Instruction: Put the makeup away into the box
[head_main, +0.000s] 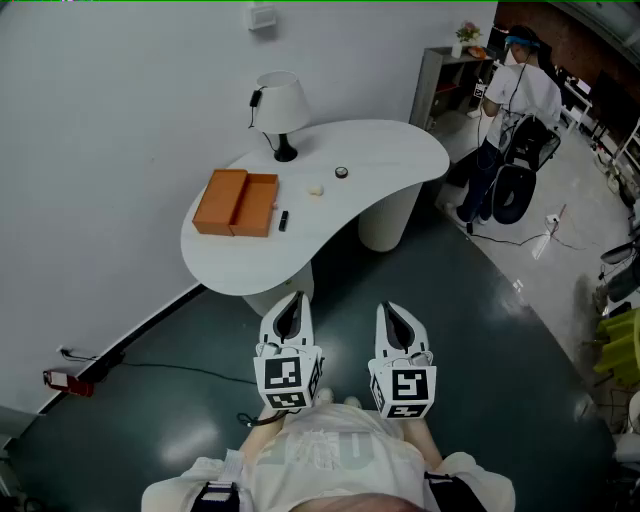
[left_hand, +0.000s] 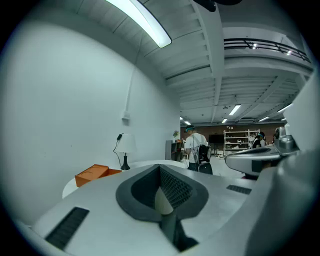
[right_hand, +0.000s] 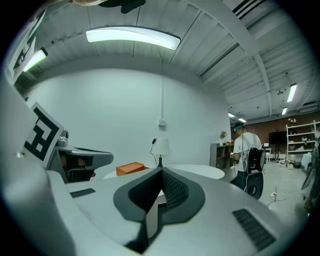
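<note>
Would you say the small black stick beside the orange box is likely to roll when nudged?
Probably light, since the black stick is small next to the orange box. If round, it may roll on the smooth white table.

One box (head_main: 236, 203), one lamp (head_main: 279, 105) — three makeup items (head_main: 284, 220)

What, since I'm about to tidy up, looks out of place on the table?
Nothing is spilled or damaged. Three small items lie loose on the table outside the open orange box: a black stick right beside it, and a pale piece and a round dark item farther off. The lamp stands upright.
</note>
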